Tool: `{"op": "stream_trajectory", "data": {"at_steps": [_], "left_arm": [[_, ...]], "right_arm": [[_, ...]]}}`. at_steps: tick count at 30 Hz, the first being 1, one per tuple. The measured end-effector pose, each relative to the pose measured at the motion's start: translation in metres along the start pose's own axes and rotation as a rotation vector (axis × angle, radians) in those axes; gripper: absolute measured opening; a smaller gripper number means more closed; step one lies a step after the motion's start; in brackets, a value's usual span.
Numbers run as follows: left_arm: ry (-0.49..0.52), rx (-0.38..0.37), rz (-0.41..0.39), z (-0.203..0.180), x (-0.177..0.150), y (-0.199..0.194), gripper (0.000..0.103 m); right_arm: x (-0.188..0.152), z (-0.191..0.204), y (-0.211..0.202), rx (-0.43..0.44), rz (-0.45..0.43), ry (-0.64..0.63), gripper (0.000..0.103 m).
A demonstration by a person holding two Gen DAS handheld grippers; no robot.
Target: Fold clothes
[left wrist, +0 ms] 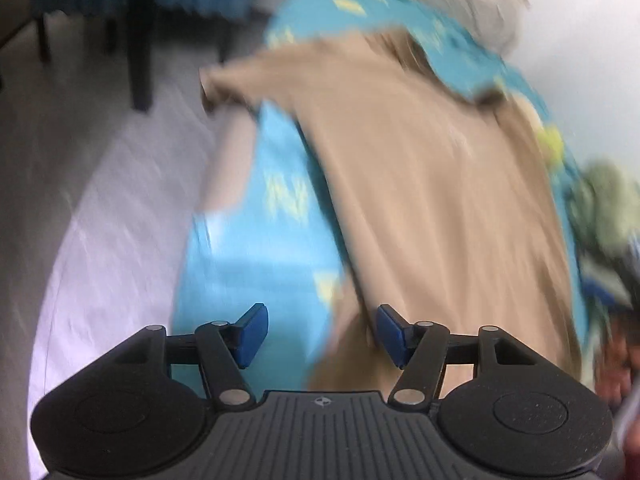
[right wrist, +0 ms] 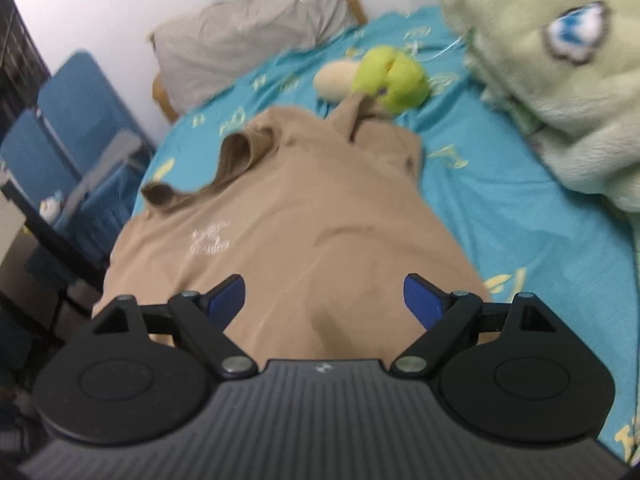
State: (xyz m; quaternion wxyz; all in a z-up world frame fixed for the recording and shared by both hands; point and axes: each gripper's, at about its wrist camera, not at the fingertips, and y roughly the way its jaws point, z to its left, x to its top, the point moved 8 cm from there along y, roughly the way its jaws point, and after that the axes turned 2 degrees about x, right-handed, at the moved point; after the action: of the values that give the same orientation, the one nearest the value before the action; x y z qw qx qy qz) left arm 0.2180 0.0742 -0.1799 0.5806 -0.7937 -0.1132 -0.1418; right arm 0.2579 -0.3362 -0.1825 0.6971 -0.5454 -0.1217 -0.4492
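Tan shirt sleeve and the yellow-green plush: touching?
Touching. The right wrist view shows the tan shirt sleeve tip lying against the yellow-green plush, overlapping its lower edge with no sheet visible between. The left wrist view is too blurred to confirm.

Blurred tan shirt (left wrist: 432, 200) on blue sheet (left wrist: 256, 264), beyond the wide-apart left gripper (left wrist: 322, 334)

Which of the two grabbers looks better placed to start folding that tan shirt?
Probably the right gripper: its open fingers sit directly over the tan shirt hem. The left gripper, also open, straddles the shirt's edge, half over the blue bedsheet.
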Motion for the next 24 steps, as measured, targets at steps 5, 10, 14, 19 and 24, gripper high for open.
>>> {"op": "stream_trajectory", "data": {"at_steps": [5, 10, 14, 19, 24], "left_arm": [[0.045, 0.114, 0.080, 0.003, -0.041, -0.007, 0.063], [0.070, 0.045, 0.087, -0.007, -0.060, -0.018, 0.038], [0.104, 0.060, 0.094, -0.022, -0.065, -0.023, 0.003], [0.124, 0.160, 0.122, -0.026, -0.067, -0.027, 0.001], [0.002, 0.263, 0.131, 0.003, -0.067, -0.031, 0.001]], "right_arm": [[-0.005, 0.000, -0.016, 0.011, -0.038, -0.025, 0.088], [-0.010, 0.000, -0.033, 0.023, -0.076, -0.053, 0.088], [-0.013, 0.001, -0.049, 0.038, -0.090, -0.071, 0.088], [-0.013, -0.004, -0.061, 0.037, -0.102, -0.079, 0.088], [-0.008, -0.017, -0.066, 0.032, -0.115, -0.035, 0.088]]}}
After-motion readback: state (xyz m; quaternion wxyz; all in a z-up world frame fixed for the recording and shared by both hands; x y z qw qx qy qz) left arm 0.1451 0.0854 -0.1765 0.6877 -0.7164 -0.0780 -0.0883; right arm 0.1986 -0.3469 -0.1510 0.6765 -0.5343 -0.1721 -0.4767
